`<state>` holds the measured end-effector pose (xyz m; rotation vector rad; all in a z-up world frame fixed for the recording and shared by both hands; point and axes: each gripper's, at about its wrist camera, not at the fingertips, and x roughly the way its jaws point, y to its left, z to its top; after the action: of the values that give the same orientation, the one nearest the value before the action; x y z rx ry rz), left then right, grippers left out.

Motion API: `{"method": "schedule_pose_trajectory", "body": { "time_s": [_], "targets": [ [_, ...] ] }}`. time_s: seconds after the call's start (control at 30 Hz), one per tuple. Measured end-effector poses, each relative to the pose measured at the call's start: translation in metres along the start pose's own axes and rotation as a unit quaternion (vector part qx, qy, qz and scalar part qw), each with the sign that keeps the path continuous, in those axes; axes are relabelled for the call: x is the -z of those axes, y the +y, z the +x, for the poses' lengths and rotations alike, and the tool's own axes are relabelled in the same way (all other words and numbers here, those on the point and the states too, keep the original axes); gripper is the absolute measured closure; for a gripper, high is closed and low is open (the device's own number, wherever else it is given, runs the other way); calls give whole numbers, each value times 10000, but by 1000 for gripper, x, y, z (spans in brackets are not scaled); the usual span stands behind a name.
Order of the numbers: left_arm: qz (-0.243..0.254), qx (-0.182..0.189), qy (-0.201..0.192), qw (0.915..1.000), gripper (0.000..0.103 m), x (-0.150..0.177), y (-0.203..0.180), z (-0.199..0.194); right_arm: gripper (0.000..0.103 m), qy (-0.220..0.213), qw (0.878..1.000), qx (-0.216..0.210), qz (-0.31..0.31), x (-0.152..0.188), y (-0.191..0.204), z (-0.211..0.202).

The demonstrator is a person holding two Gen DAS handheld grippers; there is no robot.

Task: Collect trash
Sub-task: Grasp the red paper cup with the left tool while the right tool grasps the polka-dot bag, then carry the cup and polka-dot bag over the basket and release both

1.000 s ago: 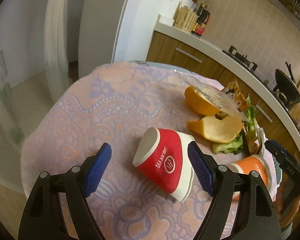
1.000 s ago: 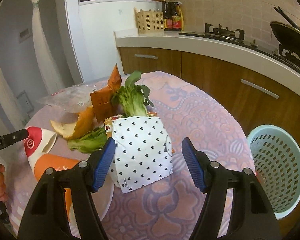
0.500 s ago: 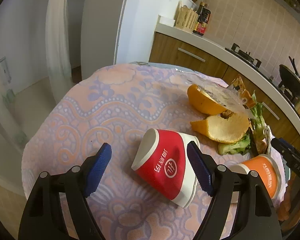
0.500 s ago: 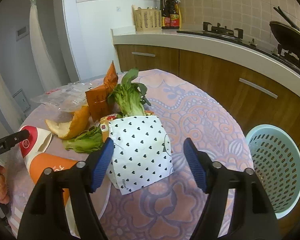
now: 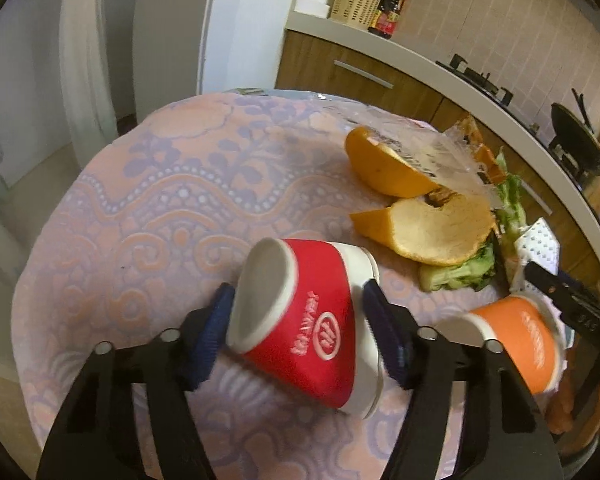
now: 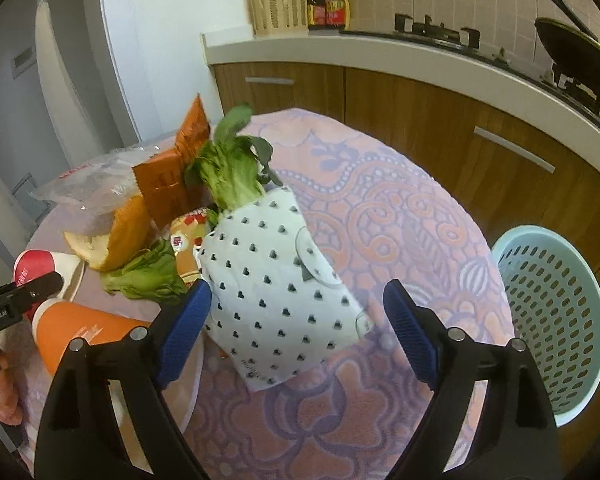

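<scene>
A red paper cup (image 5: 312, 320) lies on its side on the patterned tablecloth (image 5: 160, 200). My left gripper (image 5: 296, 292) is closing around it, and both blue pads touch its sides. An orange cup (image 5: 516, 340) lies just to its right. In the right wrist view a white paper bag with small hearts (image 6: 276, 280) lies between the fingers of my right gripper (image 6: 296, 288). Those jaws are opening, and the pads stand clear of the bag. Behind it are leafy greens (image 6: 228, 172), an orange packet (image 6: 172, 176) and citrus peel (image 5: 432, 228).
A light blue perforated basket (image 6: 552, 300) stands on the floor to the right of the table. A clear plastic wrapper (image 5: 432, 152) lies over the peel. Wooden kitchen cabinets, a counter and a stove run behind the table. The orange cup rests on a white plate (image 6: 188, 372).
My left gripper has moved forward over the red cup and narrowed until its pads meet the cup. The right gripper's jaws have spread wider around the bag.
</scene>
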<state>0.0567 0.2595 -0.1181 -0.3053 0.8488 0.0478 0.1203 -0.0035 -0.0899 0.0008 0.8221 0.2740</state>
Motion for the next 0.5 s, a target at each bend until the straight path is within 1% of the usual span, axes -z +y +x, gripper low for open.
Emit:
{"method": "schedule_pose_trajectory", "body": {
  "time_s": [0.03, 0.07, 0.13, 0.2, 0.23, 0.3, 0.33, 0.37, 0.5],
  "targets": [
    [-11, 49, -21, 10000, 46, 1, -1, -1, 21, -27, 10000, -16, 11, 0, 0, -1],
    [-10, 92, -49, 9999, 48, 1, -2, -3, 30, -65, 10000, -53, 11, 1, -1, -3],
    [17, 113, -120, 9999, 51, 3, -4, -10, 40, -109, 9998, -174, -24, 3, 0, -8],
    [42, 154, -206, 9997, 52, 4, -6, -20, 46, -280, 9993, -249, -69, 6, 2, -18],
    [54, 155, -258, 9995, 52, 4, -7, -26, 55, -372, 9987, -336, -86, 8, 2, -23],
    [102, 182, -390, 9990, 52, 3, -10, -39, 57, -505, 9979, -402, -82, 10, 2, -33],
    [143, 209, -481, 9985, 52, 3, -13, -48, 62, -545, 9976, -411, -88, 11, 2, -36],
    [201, 231, -569, 9979, 52, 3, -17, -56, 72, -583, 9972, -453, -96, 12, 1, -41],
    [387, 388, -845, 9949, 52, -4, -38, -79, 72, -829, 9950, -549, -27, 11, -6, -61]
  ]
}}
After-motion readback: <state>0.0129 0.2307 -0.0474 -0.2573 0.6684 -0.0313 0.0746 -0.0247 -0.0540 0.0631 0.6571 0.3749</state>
